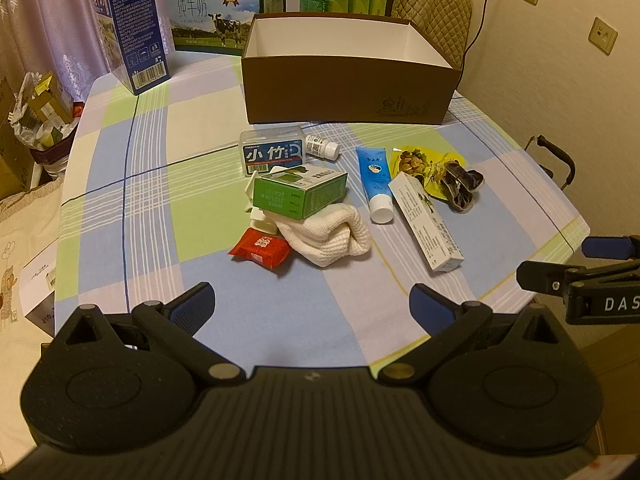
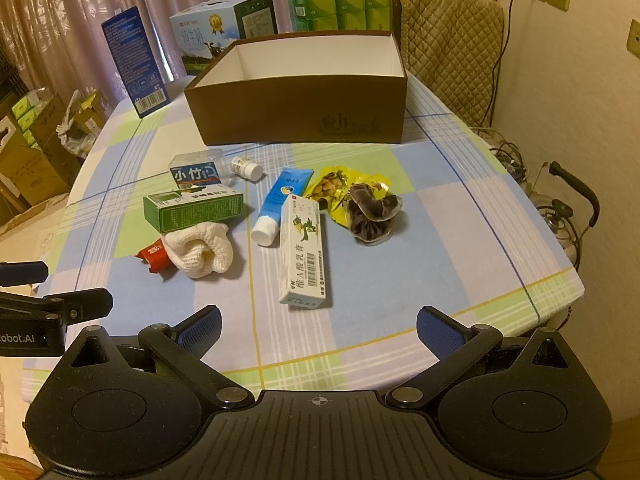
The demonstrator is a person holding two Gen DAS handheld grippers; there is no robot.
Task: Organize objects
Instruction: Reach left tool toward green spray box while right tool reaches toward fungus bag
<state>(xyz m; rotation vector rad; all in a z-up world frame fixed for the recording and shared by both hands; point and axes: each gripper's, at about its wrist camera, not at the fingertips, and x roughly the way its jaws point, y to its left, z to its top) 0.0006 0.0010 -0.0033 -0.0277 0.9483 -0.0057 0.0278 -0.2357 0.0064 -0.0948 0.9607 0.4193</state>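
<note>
Blue-padded, both claws are held wide apart and empty, low over the desk's point(image 1: 132, 184) near edge: the left claw point(image 1: 311, 305) before the towel point(image 1: 328, 236), the right claw point(image 2: 319, 326) before the carton marked "维A酸乳膏" point(image 2: 303, 252). "PURE MILK" is read on the milk carton point(image 1: 216, 16), "小竹" on the clear case point(image 1: 272, 152). Scattered items are seen before the open brown box point(image 1: 348, 80).

red packet point(image 2: 154, 255) half-hidden — towel point(image 2: 199, 254) covering it
</note>
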